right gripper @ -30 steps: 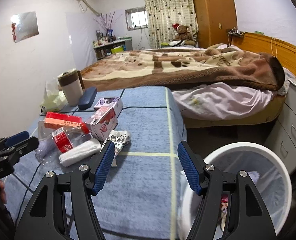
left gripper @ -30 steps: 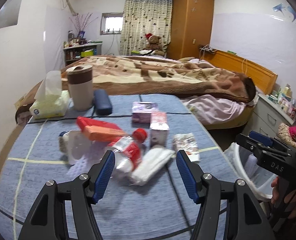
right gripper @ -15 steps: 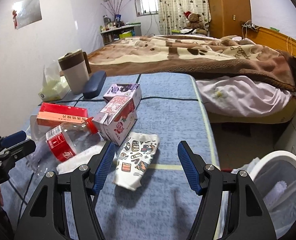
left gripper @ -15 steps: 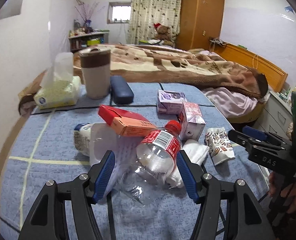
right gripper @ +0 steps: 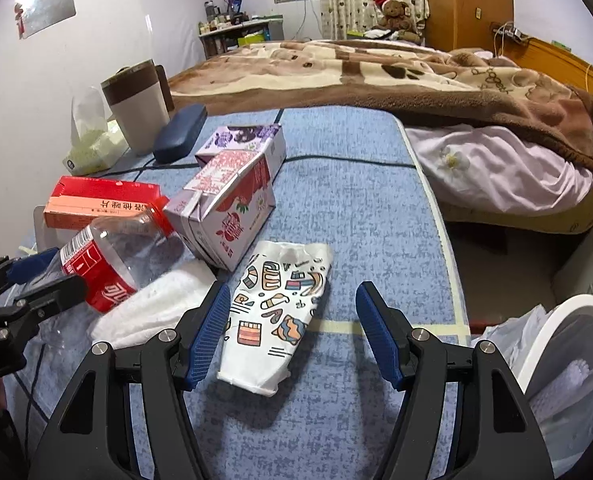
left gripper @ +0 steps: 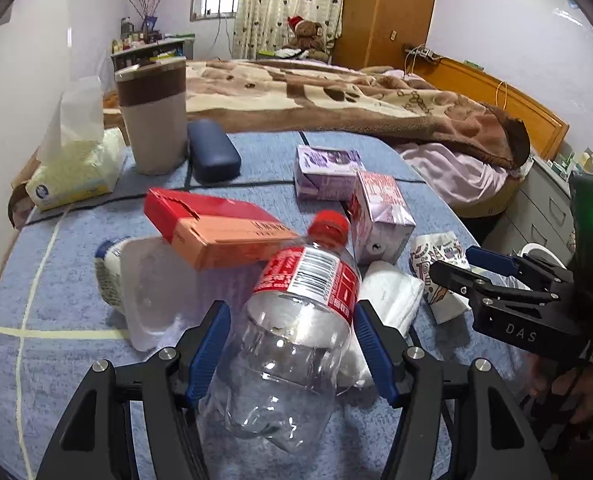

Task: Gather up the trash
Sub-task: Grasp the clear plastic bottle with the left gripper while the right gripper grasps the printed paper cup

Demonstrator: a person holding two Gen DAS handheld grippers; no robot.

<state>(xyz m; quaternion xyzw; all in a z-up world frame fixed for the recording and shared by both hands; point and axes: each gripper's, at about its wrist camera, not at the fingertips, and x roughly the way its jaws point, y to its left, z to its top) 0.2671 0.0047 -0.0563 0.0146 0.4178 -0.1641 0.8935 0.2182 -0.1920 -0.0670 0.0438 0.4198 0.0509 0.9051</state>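
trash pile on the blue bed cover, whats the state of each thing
plastic bottle: empty, capped, lying down, between open left hand-held gripper pads
strawberry carton: on its side
purple carton: lying flat
patterned wrapper: flattened, ahead of open right hand-held gripper
red box: flap open
bin: lined

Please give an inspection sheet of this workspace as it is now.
Surface: blue cloth with pale stripes.
Job's things: clear bottle, red box, two cartons, patterned packet, white bin at right.
Clutter: tumbler, tissue pack, dark case.
Grippers: left gripper open around the bottle; right gripper open over the packet.
Cables: nothing seen on the surface.
Surroundings: bed with brown blanket.
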